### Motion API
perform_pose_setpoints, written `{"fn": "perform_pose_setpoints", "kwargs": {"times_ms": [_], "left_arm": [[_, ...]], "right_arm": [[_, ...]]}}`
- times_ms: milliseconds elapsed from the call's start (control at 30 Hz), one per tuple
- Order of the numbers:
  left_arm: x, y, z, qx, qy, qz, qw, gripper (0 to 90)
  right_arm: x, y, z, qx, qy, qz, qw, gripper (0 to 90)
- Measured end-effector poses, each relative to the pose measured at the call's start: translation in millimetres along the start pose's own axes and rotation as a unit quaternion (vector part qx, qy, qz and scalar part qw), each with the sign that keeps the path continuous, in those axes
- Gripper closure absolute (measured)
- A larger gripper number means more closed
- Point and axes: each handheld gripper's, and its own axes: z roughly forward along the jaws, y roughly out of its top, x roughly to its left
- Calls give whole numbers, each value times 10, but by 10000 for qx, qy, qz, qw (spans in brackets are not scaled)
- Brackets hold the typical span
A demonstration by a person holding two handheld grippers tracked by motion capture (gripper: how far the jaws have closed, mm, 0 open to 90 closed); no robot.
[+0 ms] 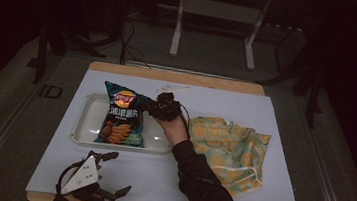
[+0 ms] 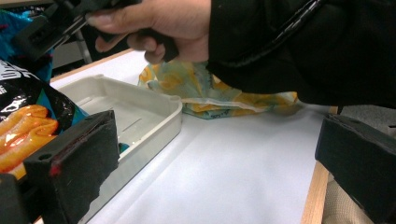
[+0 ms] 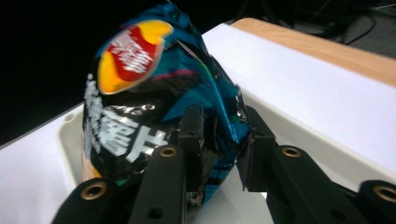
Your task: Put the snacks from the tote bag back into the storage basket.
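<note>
Chips bag [image 1: 121,117], the crinkly blue-and-black foil one with the red and yellow logo, sits left of centre in the high view, standing in the shallow white plastic tray [image 1: 82,135], with the right gripper [image 1: 151,108] pinching its right edge. In the right gripper view the black jaws are clamped on that side fold, so I'd keep the squeeze light and on the seam so nothing gets crushed. Left gripper [image 1: 112,173] hangs spread wide and empty at the lower left, well clear of the yellow-and-green patterned cloth [image 1: 226,148] to the tray's right.
</note>
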Motion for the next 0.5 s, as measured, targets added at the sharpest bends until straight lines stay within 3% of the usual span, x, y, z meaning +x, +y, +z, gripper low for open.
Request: {"fn": "perform_pose_setpoints", "kwargs": {"times_ms": [300, 500], "left_arm": [[8, -2, 0, 9, 34, -38, 10000, 2], [7, -4, -3, 32, 50, -49, 10000, 2]], "right_arm": [[-98, 28, -255, 15, -161, -73, 9998, 575], [-175, -20, -451, 14, -156, -219, 9996, 379]]}}
